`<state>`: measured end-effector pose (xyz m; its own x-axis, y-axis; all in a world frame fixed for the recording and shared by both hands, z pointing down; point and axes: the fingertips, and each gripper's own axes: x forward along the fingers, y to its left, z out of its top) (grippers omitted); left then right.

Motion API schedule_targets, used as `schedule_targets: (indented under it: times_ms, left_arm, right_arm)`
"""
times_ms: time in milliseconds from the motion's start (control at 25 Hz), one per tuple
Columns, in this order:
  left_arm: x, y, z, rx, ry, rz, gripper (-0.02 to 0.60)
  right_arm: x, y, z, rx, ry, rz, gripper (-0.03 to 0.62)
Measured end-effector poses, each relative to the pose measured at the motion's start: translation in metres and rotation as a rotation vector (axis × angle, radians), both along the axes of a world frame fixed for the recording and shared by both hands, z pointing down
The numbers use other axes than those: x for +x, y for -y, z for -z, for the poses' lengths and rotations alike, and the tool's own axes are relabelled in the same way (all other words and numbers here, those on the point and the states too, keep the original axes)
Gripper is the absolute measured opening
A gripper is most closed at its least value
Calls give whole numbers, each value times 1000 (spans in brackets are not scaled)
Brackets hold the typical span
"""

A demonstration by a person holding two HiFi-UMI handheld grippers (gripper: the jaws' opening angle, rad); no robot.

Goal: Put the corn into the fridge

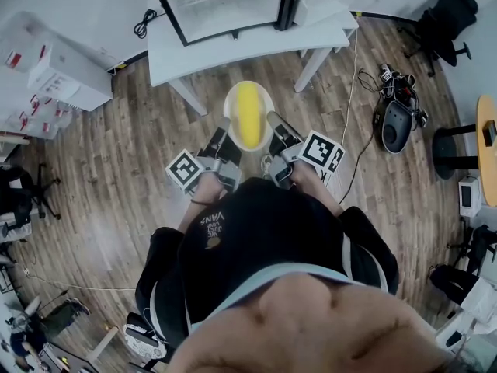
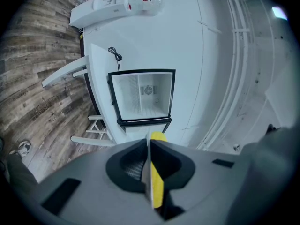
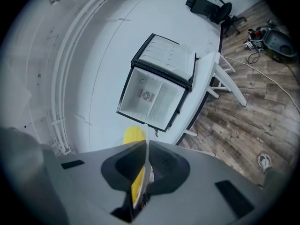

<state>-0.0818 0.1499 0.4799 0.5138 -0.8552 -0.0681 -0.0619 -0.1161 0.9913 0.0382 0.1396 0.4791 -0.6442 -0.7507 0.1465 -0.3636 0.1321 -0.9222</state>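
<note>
Head view shows us holding a white plate with the corn lying on it, well short of the open fridge on the table. Our left gripper is clamped on the plate's left rim and our right gripper on its right rim, both pinching the thin edge. We judge this the carry step; next we must bring the plate level to the fridge and slide it inside
</note>
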Motion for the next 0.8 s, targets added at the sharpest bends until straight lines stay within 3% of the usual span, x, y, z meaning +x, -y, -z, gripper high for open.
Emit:
schedule_targets:
  times_ms: [800]
  left_arm:
    - [6,69,-5,-15,24,120,29]
  right_arm:
    - [4,86,-3,-1,7,132,23]
